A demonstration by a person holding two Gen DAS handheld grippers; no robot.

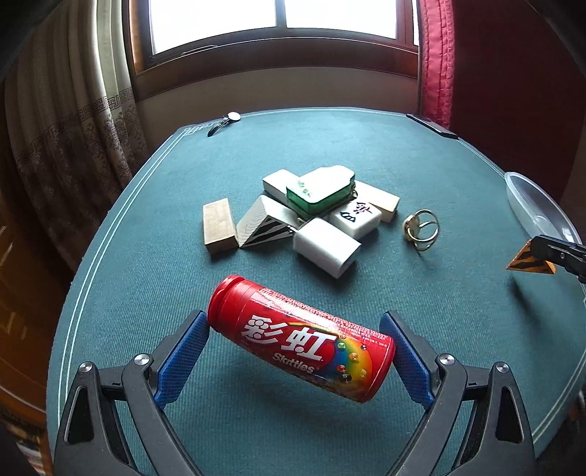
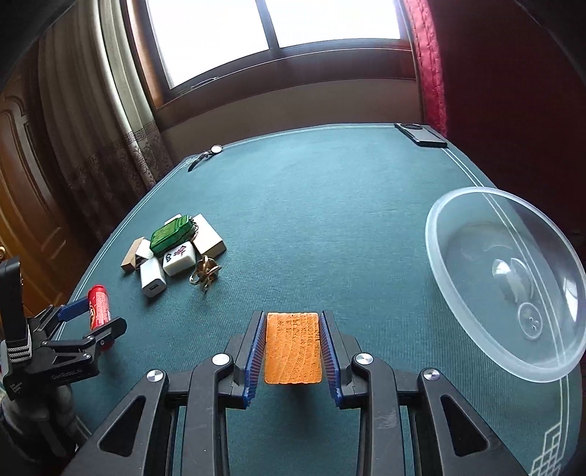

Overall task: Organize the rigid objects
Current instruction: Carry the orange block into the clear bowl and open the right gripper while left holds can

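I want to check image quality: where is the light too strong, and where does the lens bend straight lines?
Left wrist view: the window is blown out white; the table edge curves strongly. Right wrist view: the window is equally overexposed, the corners dark, and the clear bowl shows soft reflections.

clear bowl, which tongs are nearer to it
Right. The right tongs, shut on an orange block, sit just left of the clear bowl. The left tongs, holding the red Skittles can, are far across the table.

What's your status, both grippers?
Left gripper shut on red Skittles can. Right gripper shut on orange wooden block. Clear plastic bowl ahead right, path unobstructed.
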